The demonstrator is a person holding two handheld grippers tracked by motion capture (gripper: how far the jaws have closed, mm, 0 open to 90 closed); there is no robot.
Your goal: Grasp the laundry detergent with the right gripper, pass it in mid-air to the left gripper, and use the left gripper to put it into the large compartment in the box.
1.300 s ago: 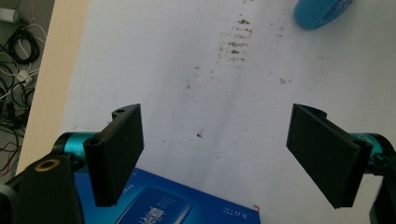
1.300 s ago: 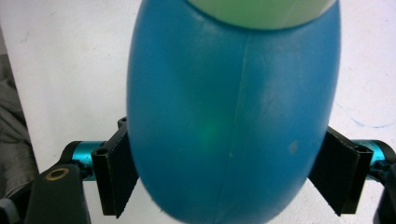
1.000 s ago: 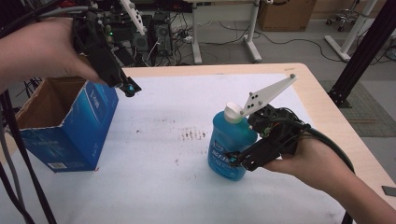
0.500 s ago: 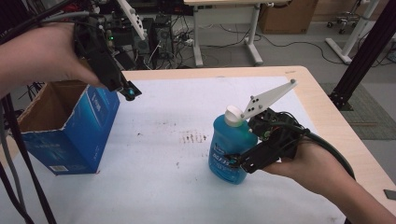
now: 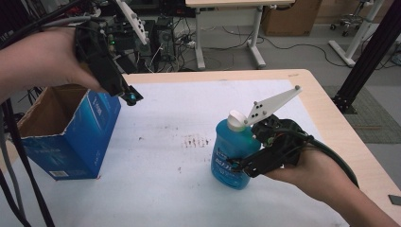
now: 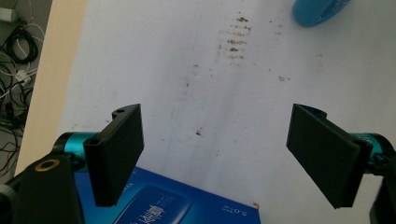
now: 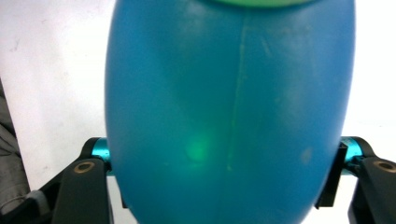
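From the high view, the blue bottle (image 5: pixel 234 153) is stood upright on the table (image 5: pixel 302 90), pinched at its belly by the right gripper (image 5: pixel 241 163), with the open box (image 5: pixel 66 130) way off at 9 o'clock. In the left gripper view, the left gripper (image 6: pixel 215 154) is seen spread wide and empty above the box's edge, bottle at about 1 o'clock. In the right gripper view the bottle's sides are squeezed from both sides, long axis at 12.

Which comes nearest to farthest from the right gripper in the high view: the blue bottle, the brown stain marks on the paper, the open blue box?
1. Blue bottle: gripped between the right gripper's jaws, on the table's right side.
2. Brown stain marks: mid-table, just left of the bottle.
3. Open blue box: far left, below the left gripper.
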